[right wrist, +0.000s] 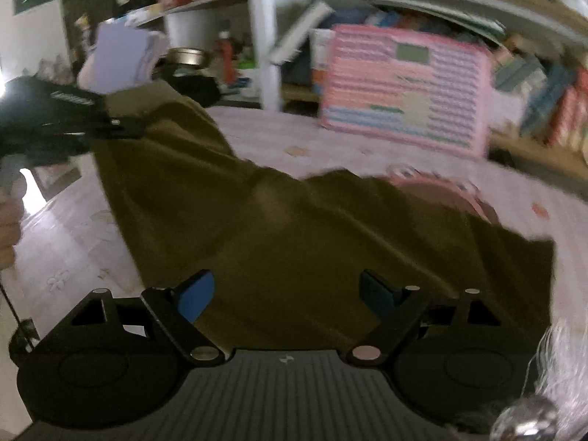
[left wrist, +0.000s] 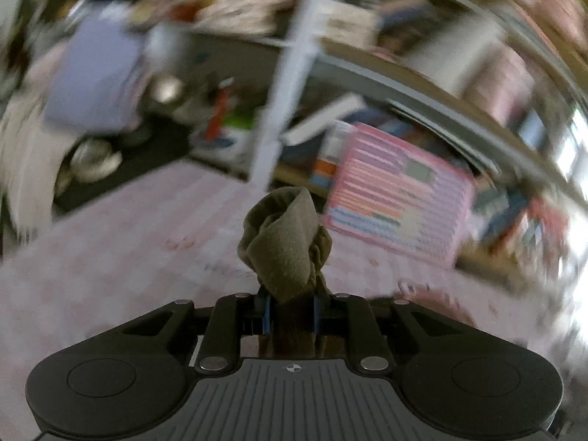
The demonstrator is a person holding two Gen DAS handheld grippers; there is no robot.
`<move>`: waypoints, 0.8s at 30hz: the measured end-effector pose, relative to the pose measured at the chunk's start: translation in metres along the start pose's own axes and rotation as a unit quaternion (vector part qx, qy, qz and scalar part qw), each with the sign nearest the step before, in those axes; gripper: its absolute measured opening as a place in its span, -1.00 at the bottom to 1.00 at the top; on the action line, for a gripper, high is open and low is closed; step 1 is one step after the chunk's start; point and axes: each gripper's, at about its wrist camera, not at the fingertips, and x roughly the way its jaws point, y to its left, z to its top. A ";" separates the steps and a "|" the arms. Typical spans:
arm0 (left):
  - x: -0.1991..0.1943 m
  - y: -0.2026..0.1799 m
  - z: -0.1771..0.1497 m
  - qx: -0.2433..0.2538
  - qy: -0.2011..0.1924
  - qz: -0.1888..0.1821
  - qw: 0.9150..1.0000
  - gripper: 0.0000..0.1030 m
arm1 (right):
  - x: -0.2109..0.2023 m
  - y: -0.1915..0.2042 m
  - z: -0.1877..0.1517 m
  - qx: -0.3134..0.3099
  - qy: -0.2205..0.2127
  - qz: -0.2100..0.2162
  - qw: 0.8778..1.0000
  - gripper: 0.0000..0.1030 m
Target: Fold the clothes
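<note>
Olive garment hangs from our left gripper, clamped on its bunched corner, sloping down across the bedsheet toward our right gripper, whose jaws gape just before the nearer, lower edge.

Motion blur smears the shelves; the olive garment hides part of the pink tablecloth.

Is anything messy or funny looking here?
Yes. The olive green garment is not flat: the left gripper pinches a scrunched corner, so it hangs crumpled over the pink sheet. The right gripper is open.
</note>
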 end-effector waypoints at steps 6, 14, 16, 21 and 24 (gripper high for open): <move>-0.002 -0.088 -0.030 0.178 0.027 -0.012 0.984 -0.34 | -0.018 -0.046 -0.020 0.059 0.016 -0.014 0.998 0.66; 0.005 -0.149 -0.085 0.254 0.127 0.000 0.959 0.59 | -0.020 -0.083 -0.047 0.101 0.066 -0.011 0.993 0.65; -0.004 -0.140 -0.083 0.214 0.119 -0.003 0.969 0.64 | -0.021 -0.089 -0.051 0.110 0.068 0.000 0.992 0.65; -0.026 -0.101 -0.075 0.060 0.082 0.016 0.995 0.67 | -0.019 -0.094 -0.048 0.120 0.069 0.035 0.990 0.65; -0.036 -0.080 -0.075 -0.017 0.076 0.043 0.996 0.67 | -0.011 -0.099 -0.033 0.153 0.064 0.081 0.983 0.65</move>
